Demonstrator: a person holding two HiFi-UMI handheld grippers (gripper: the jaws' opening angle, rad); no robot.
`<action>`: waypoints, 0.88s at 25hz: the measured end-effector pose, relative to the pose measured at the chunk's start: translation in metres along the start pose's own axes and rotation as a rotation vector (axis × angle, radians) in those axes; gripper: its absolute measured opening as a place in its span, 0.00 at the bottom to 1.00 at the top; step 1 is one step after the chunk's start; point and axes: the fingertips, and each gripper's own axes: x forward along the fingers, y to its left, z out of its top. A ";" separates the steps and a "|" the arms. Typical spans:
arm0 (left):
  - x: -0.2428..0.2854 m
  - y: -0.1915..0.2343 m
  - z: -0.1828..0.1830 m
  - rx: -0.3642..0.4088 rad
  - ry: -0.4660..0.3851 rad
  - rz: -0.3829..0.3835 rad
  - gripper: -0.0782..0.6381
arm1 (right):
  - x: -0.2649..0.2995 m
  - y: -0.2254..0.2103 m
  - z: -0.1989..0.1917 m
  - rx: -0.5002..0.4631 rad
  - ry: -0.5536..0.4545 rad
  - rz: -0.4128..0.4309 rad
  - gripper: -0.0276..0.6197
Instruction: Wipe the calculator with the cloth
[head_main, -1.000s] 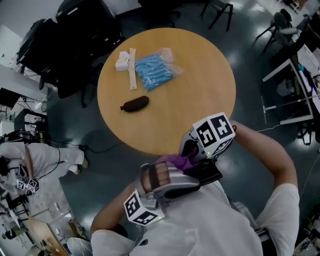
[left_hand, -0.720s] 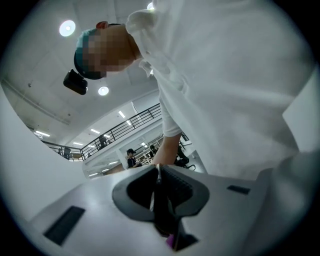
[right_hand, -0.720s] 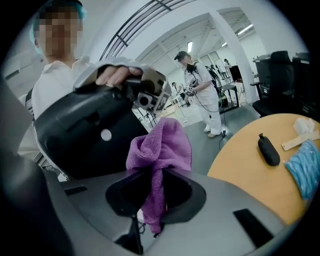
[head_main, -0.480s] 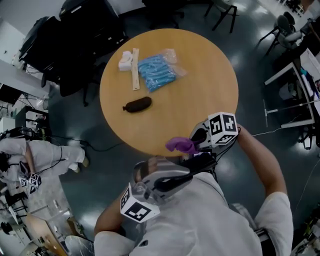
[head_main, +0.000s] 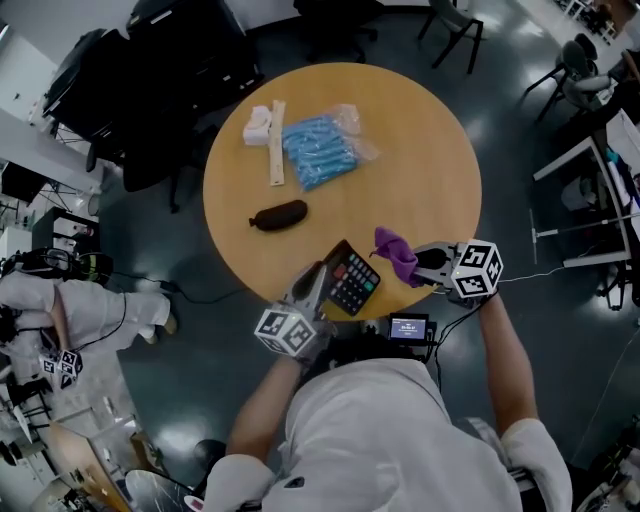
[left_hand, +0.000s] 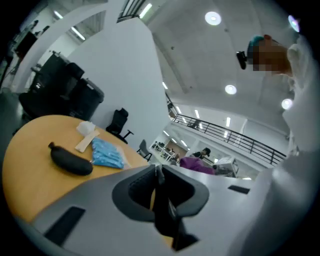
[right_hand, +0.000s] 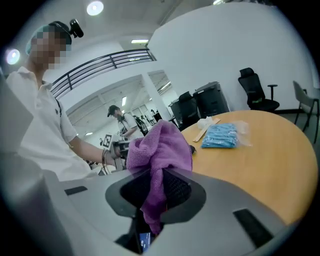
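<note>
Both grippers have moved out over the table (head_main: 420, 150). The left gripper (head_main: 318, 284) clamps the stiff, probably light calculator (head_main: 354, 280) by its edge; the right gripper (head_main: 422, 263) pinches the limp purple cloth (head_main: 395, 252)

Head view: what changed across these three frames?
Both grippers swung from the person's chest out over the near edge of the table. The left gripper carried the calculator there, its keys now showing. The right gripper carried the purple cloth to the calculator's right, and the two are now apart. Unchanged: both grips, plus the blue packet and black case on the table.
</note>
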 end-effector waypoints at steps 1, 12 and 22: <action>0.004 0.018 -0.014 -0.039 0.017 0.030 0.17 | 0.001 -0.004 -0.003 0.022 -0.016 -0.007 0.15; 0.021 0.120 -0.119 -0.268 0.161 0.244 0.17 | 0.028 -0.012 -0.043 0.173 -0.059 0.003 0.15; 0.013 0.139 -0.138 -0.290 0.198 0.294 0.17 | 0.035 -0.016 -0.054 0.222 -0.067 0.007 0.15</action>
